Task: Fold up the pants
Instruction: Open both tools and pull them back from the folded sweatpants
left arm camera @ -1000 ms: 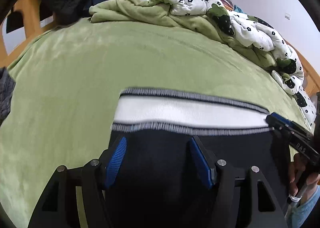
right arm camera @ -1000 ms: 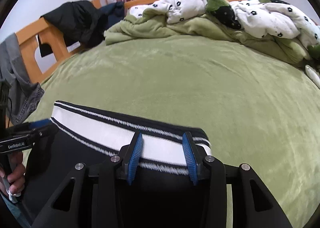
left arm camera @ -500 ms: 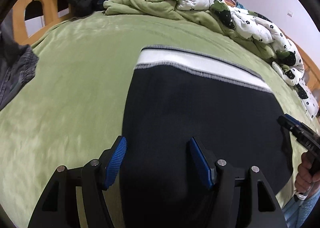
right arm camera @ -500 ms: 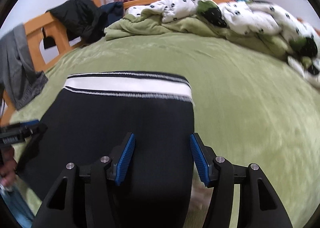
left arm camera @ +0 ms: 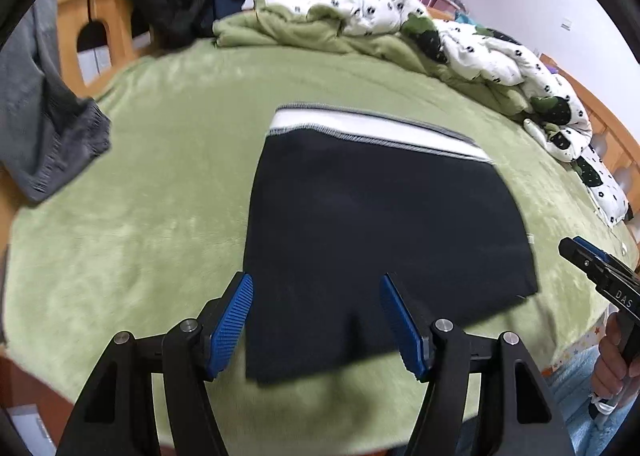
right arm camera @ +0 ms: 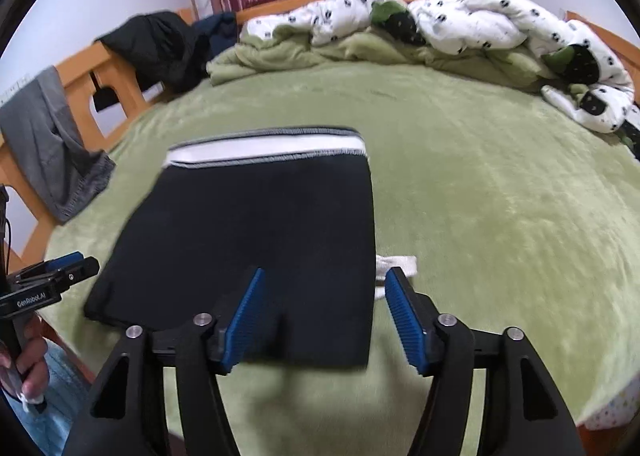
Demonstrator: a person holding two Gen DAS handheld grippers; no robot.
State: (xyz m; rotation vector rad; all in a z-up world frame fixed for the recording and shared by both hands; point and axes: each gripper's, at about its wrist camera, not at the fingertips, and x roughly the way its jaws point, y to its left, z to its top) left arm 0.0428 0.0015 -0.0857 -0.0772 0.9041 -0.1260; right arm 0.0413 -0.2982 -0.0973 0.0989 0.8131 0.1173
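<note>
The left tongs (left arm camera: 316, 320) are held wide apart, gripping nothing. The folded black pants with white waistband (left arm camera: 380, 223) lie flat on the green fleece bed (left arm camera: 160, 215); their near edge is blurred. The right tongs (right arm camera: 324, 320) likewise gape empty.

The folded black pants (left arm camera: 380, 232) lie flat on the green bedspread (left arm camera: 160, 195), white waistband toward the headboard. The left gripper (left arm camera: 316, 316) hangs above their near edge, blue pads spread apart and holding nothing. The right gripper (left arm camera: 592, 268) enters at the bed's right edge, a hand (left arm camera: 612, 360) on its handle.
</note>
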